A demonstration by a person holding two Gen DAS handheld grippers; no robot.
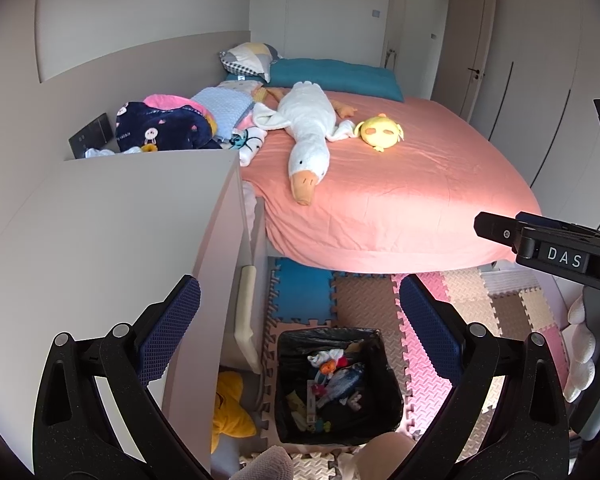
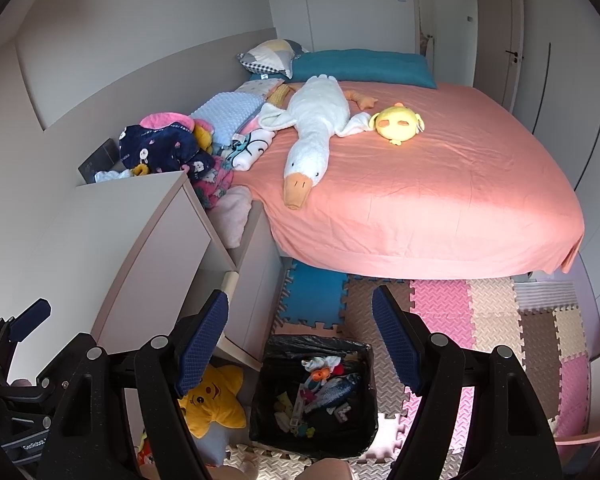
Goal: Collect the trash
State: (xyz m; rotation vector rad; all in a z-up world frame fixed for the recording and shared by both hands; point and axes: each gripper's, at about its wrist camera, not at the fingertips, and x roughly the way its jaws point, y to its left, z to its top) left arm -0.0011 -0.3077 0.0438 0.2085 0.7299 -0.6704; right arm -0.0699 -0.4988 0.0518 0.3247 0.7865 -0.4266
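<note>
A square bin with a black liner [image 1: 288,400] stands on the foam floor mat at the foot of the bed; it also shows in the right wrist view [image 2: 264,408]. Several pieces of trash [image 1: 336,384] lie inside it, wrappers and scraps [image 2: 320,392]. My left gripper [image 1: 300,328] is open and empty, held high above the bin. My right gripper [image 2: 300,340] is open and empty, also above the bin. The right gripper's body shows at the right edge of the left wrist view [image 1: 548,244].
A beige cabinet [image 1: 112,240] stands left of the bin. The bed with a pink sheet [image 1: 400,200] holds a white goose plush [image 1: 308,132], a yellow plush [image 1: 380,130] and piled clothes [image 1: 164,124]. A yellow star cushion [image 2: 216,400] lies on the floor by the cabinet.
</note>
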